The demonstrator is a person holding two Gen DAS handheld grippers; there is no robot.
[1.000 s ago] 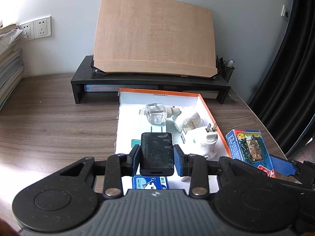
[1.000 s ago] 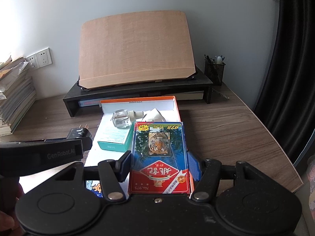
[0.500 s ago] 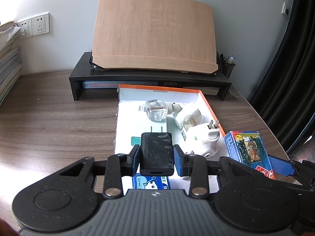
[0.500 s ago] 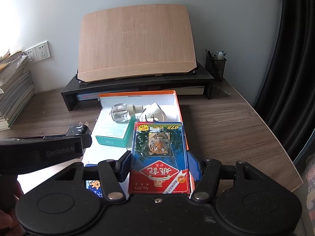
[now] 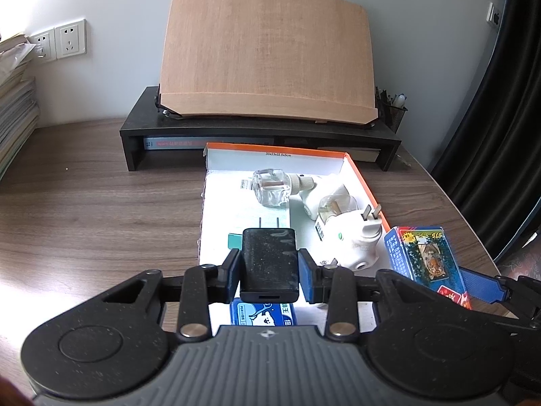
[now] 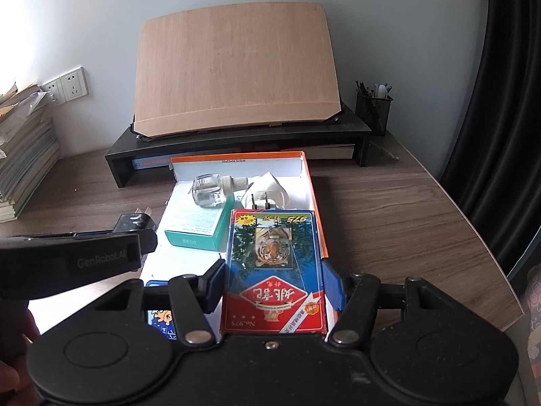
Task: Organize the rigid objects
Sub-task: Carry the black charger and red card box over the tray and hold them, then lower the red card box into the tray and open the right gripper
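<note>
Between the blue pads of the left gripper (image 5: 269, 272) sits a black charger (image 5: 269, 262), clamped at its sides, prongs pointing away over the box (image 5: 359, 172). The right gripper (image 6: 273, 284) likewise pinches a card pack (image 6: 274, 270) by its long edges, held above the box's near right part.

Both loads look ready for placing, so the step in hand is probably the carry-in, and the next move calls for lowering each onto a bare patch of white floor and then releasing.

Room is tight. Below the charger lies a small blue pack (image 5: 263, 314); just beyond it is a teal carton (image 6: 196, 223), and to the right a white plug unit (image 5: 351, 240) with its prongs up. Farther back a clear bottle (image 5: 272, 187) lies against a second white piece. Free floor shows mainly along the box's left side and near edge.

The orange right wall (image 6: 316, 209) runs close under the card pack; a drop there could catch the rim. Outside the box the desk (image 5: 101, 209) is open on both sides, up to the black riser (image 5: 135, 135).
</note>
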